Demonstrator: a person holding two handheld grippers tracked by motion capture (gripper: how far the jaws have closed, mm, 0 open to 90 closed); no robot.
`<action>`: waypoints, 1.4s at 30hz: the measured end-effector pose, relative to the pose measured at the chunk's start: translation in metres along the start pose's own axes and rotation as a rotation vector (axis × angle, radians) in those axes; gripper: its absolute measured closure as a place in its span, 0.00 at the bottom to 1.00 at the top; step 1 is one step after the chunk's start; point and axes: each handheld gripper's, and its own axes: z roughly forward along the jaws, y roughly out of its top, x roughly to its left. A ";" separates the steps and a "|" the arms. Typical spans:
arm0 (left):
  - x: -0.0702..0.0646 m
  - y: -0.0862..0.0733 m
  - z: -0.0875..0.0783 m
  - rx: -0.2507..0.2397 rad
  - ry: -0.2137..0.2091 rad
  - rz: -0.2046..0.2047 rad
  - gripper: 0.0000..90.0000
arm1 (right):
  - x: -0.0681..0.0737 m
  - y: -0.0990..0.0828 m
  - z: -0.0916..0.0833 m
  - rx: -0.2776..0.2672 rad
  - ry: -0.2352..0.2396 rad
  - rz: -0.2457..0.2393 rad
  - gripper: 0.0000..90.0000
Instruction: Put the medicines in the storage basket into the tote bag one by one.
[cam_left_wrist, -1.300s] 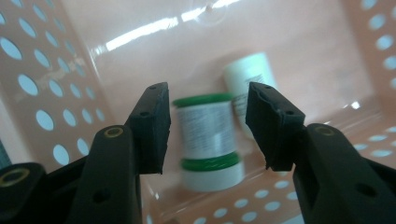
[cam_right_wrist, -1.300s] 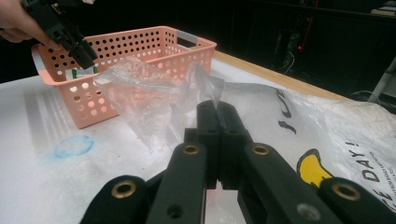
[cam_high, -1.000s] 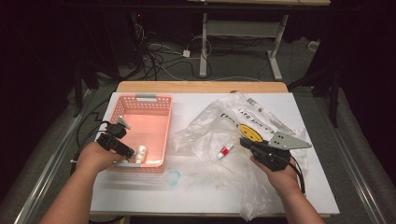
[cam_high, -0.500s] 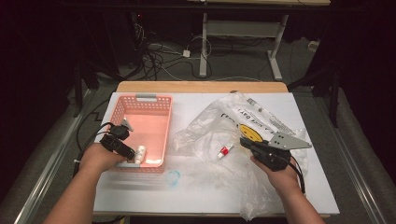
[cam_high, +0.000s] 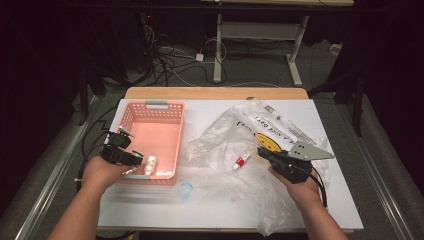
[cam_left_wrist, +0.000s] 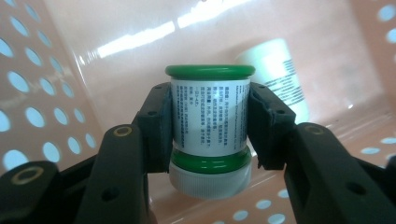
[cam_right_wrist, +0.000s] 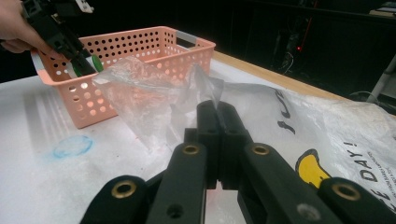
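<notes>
left claw (cam_left_wrist: 209, 123) is clenched on the green-capped bottle (cam_left_wrist: 209, 119), pads pressing its label from both sides, inside the pink basket (cam_high: 167, 137) at the near end. the bottle's long axis runs straight up between the jaws, white cap low, so setting it down looks like a short drop toward six o'clock. a second white bottle (cam_left_wrist: 280, 74) lies just behind at one o'clock. right claw (cam_right_wrist: 218, 126) is pinched tight on the clear plastic bag (cam_right_wrist: 154, 93), well apart at three o'clock across the table (cam_high: 150, 205).
</notes>
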 end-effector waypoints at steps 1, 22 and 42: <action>0.000 -0.002 -0.002 -0.023 -0.002 0.003 0.60 | 0.000 0.000 0.000 0.003 -0.001 0.004 1.00; -0.011 -0.020 -0.020 -0.339 -0.078 0.013 0.60 | 0.001 -0.002 0.001 0.007 -0.006 -0.001 1.00; -0.040 -0.031 -0.014 -0.478 -0.104 0.075 0.60 | 0.000 -0.001 -0.003 -0.004 -0.014 -0.010 1.00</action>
